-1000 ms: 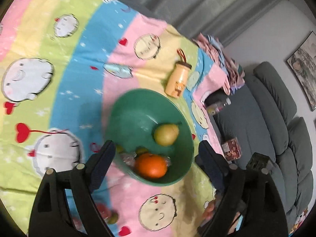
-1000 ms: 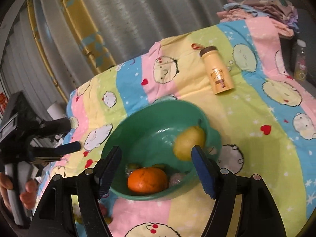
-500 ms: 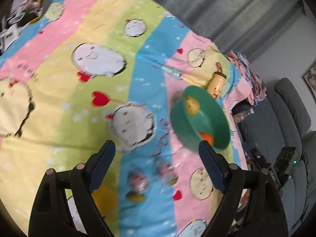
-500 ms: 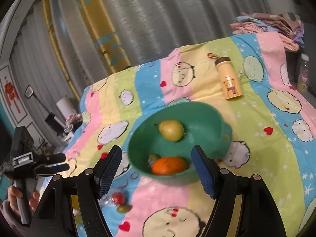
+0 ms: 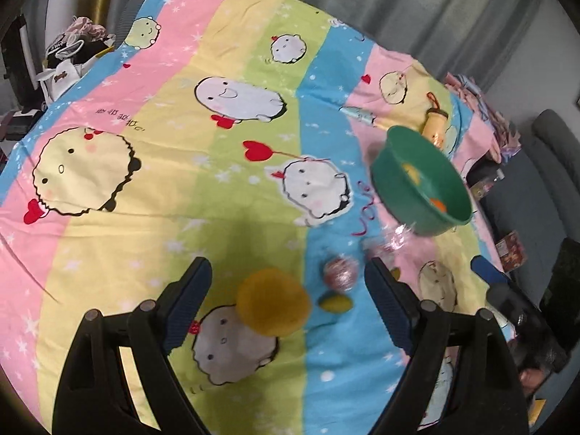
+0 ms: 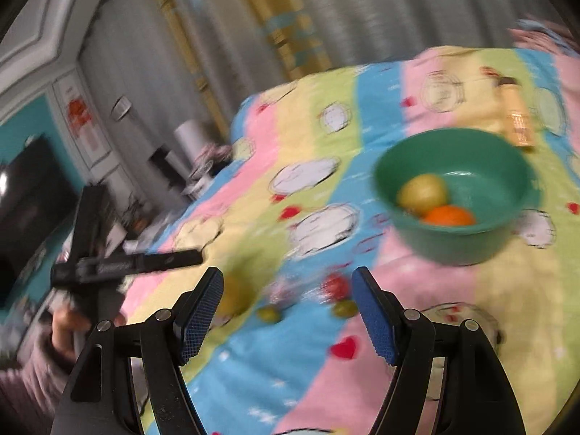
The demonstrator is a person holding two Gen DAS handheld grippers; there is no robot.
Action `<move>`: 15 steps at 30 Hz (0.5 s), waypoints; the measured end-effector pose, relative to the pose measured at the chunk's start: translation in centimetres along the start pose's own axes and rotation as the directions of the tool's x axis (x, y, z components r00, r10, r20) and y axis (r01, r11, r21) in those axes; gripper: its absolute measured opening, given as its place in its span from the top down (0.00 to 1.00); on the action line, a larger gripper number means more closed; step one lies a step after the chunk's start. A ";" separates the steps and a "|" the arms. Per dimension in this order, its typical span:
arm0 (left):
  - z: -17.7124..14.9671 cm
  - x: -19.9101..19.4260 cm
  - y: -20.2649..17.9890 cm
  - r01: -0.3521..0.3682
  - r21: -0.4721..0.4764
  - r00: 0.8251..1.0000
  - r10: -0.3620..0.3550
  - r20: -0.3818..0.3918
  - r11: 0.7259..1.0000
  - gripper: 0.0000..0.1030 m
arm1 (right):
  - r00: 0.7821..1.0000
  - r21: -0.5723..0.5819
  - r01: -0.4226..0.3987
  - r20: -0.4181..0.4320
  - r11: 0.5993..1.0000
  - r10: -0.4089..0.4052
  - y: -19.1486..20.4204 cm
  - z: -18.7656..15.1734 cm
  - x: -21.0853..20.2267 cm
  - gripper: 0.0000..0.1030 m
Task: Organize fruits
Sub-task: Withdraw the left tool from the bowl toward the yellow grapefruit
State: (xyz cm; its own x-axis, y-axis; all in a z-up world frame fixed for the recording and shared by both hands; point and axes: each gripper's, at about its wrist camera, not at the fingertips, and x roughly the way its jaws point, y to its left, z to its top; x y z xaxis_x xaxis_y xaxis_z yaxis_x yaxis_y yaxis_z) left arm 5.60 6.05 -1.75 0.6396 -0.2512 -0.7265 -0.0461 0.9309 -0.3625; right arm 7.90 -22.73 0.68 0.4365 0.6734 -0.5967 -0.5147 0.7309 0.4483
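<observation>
Between the wide-open, empty left claw (image 5: pixel 286 304), round yellow fruit (image 5: pixel 273 302), right claw (image 6: pixel 286 315) open, empty.

place: home living room; evidence: grey sofa (image 5: pixel 543 166); curtains (image 6: pixel 362 11); wall tv (image 6: pixel 29 188); cartoon bedsheet (image 5: pixel 235 188)

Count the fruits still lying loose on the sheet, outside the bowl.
5: a yellow fruit, a small green fruit, a red wrapped fruit, another wrapped one nearer the green bowl, a green one. Blur may hide more.
</observation>
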 end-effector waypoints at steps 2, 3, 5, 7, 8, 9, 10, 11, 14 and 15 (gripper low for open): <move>-0.3 0.2 0.2 0.016 -0.003 1.000 -0.016 -0.015 1.000 0.16 | 0.999 -0.061 -0.029 -0.046 0.998 0.026 1.9 -0.7 1.5 0.29; -0.4 0.3 0.2 0.020 -0.003 1.000 -0.020 -0.023 1.000 0.16 | 0.997 -0.078 -0.040 -0.062 0.996 0.036 2.5 -0.9 2.0 0.28; -0.7 0.5 0.2 0.016 0.008 0.999 -0.016 -0.036 1.000 0.16 | 0.992 -0.112 -0.076 -0.110 0.991 0.064 3.9 -1.7 3.2 0.29; -1.1 0.7 0.0 0.020 0.019 0.999 -0.019 -0.050 1.000 0.16 | 0.986 -0.135 -0.092 -0.149 0.987 0.072 4.9 -2.5 4.4 0.29; -1.3 0.9 0.0 0.023 0.021 0.998 -0.022 -0.059 1.000 0.16 | 0.983 -0.150 -0.100 -0.166 0.984 0.074 5.3 -2.8 4.8 0.29; -1.4 1.1 0.1 0.027 0.023 0.997 -0.025 -0.073 0.999 0.16 | 0.981 -0.173 -0.101 -0.182 0.980 0.069 5.9 -3.2 5.4 0.29; -1.5 1.3 0.1 0.027 0.025 0.996 -0.024 -0.087 0.999 0.16 | 0.980 -0.188 -0.097 -0.189 0.977 0.061 6.2 -3.2 5.7 0.29; -1.7 1.3 0.2 0.025 0.029 0.995 -0.022 -0.096 0.999 0.16 | 0.979 -0.207 -0.095 -0.197 0.974 0.054 6.6 -3.4 6.1 0.29; -1.9 1.6 0.7 0.017 0.027 0.993 -0.014 -0.120 0.999 0.16 | 0.974 -0.217 -0.120 -0.215 0.969 0.073 7.3 -3.6 6.9 0.29; -2.0 1.7 1.0 0.019 0.024 0.992 -0.016 -0.127 1.000 0.16 | 0.972 -0.219 -0.123 -0.222 0.968 0.073 7.5 -3.7 7.3 0.29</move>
State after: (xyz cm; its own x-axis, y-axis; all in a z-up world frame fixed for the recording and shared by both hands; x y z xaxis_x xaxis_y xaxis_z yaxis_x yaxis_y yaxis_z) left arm 5.11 6.03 -4.50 0.5377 -0.2975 -0.7889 -0.0157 0.9320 -0.3622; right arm 4.48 -12.77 -2.76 0.2229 0.6834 -0.6951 -0.7135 0.6003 0.3614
